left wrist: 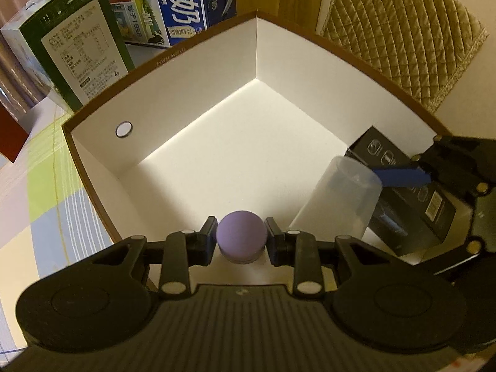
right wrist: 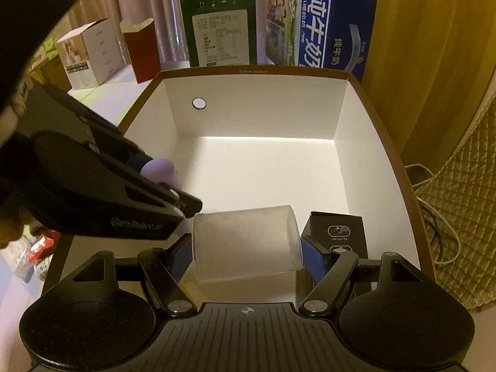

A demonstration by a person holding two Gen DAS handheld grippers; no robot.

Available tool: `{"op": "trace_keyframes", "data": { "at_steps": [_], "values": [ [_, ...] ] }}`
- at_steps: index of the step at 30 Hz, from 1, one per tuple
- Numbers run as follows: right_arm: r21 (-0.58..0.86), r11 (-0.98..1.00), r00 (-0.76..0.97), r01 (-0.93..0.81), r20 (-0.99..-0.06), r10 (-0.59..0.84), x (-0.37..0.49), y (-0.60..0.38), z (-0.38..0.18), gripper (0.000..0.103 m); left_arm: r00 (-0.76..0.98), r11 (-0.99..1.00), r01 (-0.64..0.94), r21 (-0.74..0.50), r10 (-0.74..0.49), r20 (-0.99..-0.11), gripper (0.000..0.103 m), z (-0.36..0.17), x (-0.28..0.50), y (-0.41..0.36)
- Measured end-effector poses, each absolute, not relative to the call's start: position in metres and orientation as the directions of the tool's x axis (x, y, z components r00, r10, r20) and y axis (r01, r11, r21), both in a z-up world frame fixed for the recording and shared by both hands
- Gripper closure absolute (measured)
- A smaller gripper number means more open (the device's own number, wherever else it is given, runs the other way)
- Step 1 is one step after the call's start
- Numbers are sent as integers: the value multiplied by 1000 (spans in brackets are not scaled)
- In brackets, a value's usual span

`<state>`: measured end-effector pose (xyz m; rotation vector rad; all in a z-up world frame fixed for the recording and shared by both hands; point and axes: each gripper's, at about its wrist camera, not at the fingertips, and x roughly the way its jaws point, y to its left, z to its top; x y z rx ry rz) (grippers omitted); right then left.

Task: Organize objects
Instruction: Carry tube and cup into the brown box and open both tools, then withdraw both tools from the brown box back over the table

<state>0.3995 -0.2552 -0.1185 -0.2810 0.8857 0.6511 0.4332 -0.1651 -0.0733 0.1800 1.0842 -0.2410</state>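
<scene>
A large open box, white inside and brown outside, fills both views. My left gripper is shut on a round purple object and holds it low over the box's near left floor. From the right wrist view this purple object peeks out between the black fingers. My right gripper is shut on a frosted plastic cup lying on its side, the blue pads against its two ends. The cup hangs inside the box beside a small black carton resting against the right wall.
Behind the box stand a blue milk carton and a green carton. A red paper bag and a white box sit farther left on the checked tablecloth. A quilted cushion and cables lie to the right.
</scene>
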Motion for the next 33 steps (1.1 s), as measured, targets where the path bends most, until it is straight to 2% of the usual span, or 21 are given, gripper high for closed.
{"op": "trace_keyframes", "data": {
  "at_steps": [7,22,27,33],
  "values": [
    [39,782,475,-622,-775,416,399,-253,-113,29,490,964,265,27,-110,-865,53,-58,431,-157],
    [79,817,515,-572,-740,432,365,-283,-79,7,545,966,260,-7,-153,-824,33,-29,398,-144],
    [102,837,530,-538,-731,429,350,-295,-67,2,572,971,237,-17,-154,-806,28,-15,378,-138],
    [127,856,544,-502,-722,427,335,-306,-56,2,598,978,207,-18,-141,-789,26,-2,350,-129]
  ]
}}
